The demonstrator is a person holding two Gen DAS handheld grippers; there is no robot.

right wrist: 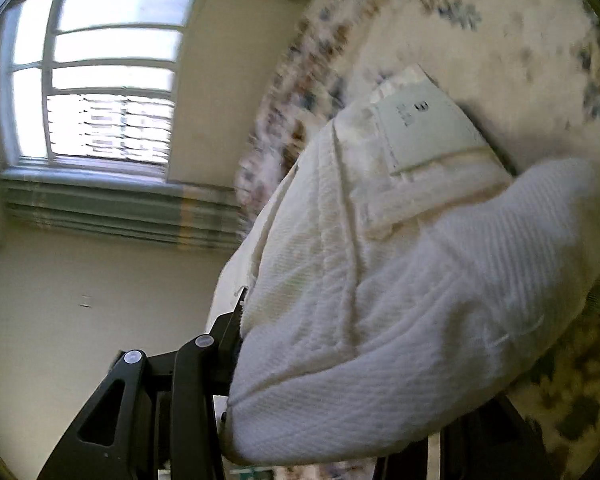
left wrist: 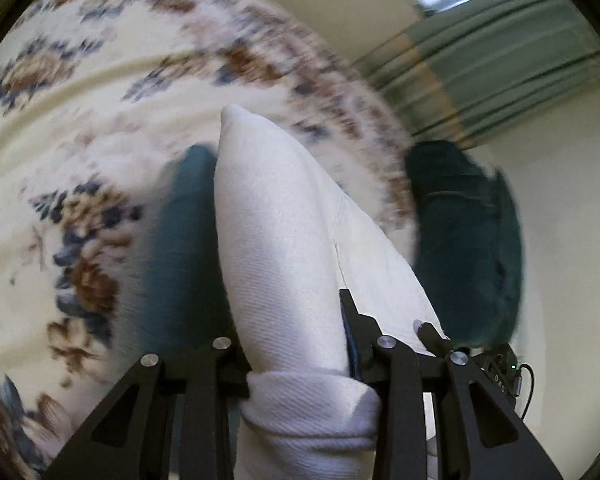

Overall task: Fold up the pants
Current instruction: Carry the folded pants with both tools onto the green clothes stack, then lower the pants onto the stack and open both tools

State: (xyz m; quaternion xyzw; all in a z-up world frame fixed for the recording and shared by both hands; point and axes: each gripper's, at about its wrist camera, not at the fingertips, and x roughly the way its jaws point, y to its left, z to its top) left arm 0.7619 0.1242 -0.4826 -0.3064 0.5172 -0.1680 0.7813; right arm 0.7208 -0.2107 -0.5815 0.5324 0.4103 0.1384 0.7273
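The white ribbed pants (left wrist: 284, 216) run as a thick fold straight up between the two teal fingers (left wrist: 180, 240) of my left gripper (left wrist: 316, 160), which is shut on them. The cloth is bunched at the base of the jaws. In the right wrist view the same white pants (right wrist: 380, 300) bulge over my right gripper (right wrist: 364, 320), shut on them, and hide most of its fingers. Only the dark left finger (right wrist: 236, 316) shows. A pale label (right wrist: 424, 132) sits on the waistband end. Both views are blurred by motion.
A cream cover with a brown and blue floral pattern (left wrist: 80, 140) lies under the pants. Beyond its edge are a cream wall (right wrist: 80, 300), a window (right wrist: 100, 76) and green striped cloth (left wrist: 480, 72) below it.
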